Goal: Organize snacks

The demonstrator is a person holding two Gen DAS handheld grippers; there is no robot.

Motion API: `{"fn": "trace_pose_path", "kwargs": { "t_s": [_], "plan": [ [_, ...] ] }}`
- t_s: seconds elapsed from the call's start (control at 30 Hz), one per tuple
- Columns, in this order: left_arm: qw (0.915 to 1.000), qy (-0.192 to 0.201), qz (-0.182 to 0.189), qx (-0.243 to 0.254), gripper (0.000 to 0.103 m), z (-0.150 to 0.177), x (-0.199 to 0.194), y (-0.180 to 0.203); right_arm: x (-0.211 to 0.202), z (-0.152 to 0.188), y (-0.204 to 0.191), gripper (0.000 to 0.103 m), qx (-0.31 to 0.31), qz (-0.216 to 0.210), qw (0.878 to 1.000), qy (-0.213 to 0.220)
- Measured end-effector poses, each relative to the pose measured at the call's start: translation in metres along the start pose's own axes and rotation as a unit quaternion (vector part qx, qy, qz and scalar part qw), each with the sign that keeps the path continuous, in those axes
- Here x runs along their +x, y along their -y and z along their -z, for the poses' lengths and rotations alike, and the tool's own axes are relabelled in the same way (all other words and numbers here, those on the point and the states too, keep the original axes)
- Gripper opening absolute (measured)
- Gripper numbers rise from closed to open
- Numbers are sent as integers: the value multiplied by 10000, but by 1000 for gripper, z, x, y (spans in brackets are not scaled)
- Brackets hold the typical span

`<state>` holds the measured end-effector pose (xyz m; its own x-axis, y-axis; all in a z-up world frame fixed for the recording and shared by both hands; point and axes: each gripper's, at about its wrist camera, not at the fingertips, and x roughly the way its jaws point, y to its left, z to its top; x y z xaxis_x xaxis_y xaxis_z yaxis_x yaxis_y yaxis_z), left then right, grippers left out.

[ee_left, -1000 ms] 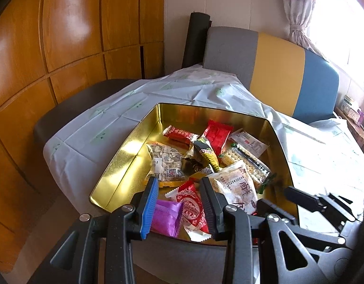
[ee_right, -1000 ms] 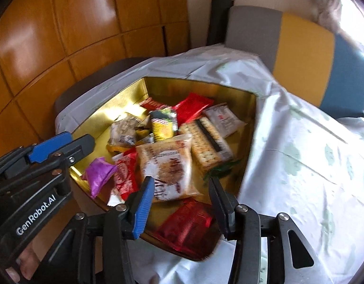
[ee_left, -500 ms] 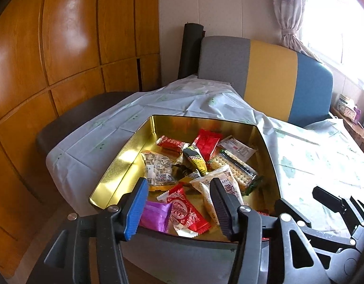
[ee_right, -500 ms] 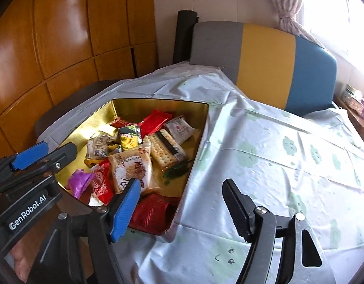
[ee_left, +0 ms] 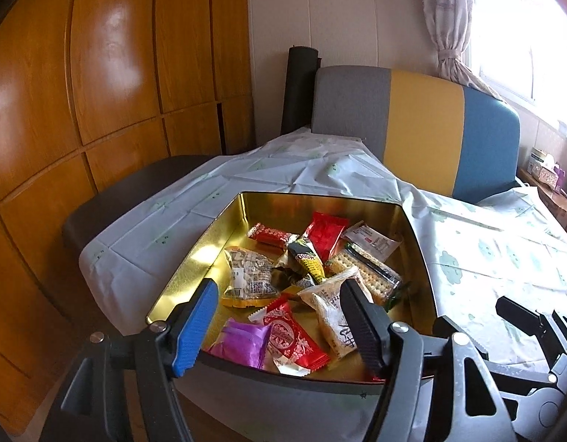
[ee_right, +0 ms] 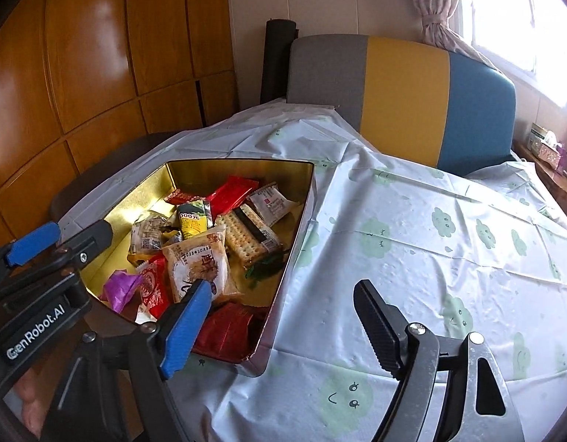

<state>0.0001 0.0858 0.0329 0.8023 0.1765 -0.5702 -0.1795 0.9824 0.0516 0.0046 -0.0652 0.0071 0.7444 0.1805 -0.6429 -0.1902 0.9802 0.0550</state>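
A gold tin sits on the table and holds several wrapped snacks: a purple packet, a red-and-white packet, a cracker pack, a red pouch. The tin also shows in the right wrist view, with a dark red packet at its near corner. My left gripper is open and empty, raised at the tin's near edge. My right gripper is open and empty, above the tin's near right corner and the cloth. Each gripper shows in the other's view.
A white tablecloth with green cloud prints covers the table right of the tin. A grey, yellow and blue sofa back stands behind. Wooden wall panels are on the left. A dark chair stands at the table's left.
Both grippers have pulled back and up from the tin and opened wider. The right gripper has swung right over the cloth. The snacks have not moved.
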Motion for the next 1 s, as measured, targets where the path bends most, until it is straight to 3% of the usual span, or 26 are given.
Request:
{"fn": "trace_pose_path", "kwargs": {
  "t_s": [0.33, 1.0],
  "plan": [
    [9996, -65, -272, -31, 70, 1, 5, -3, 3, 1, -2, 81, 6, 4, 10000, -25],
    [9994, 3, -334, -96, 70, -1, 4, -4, 5, 2, -6, 81, -62, 9, 10000, -4]
  ]
}}
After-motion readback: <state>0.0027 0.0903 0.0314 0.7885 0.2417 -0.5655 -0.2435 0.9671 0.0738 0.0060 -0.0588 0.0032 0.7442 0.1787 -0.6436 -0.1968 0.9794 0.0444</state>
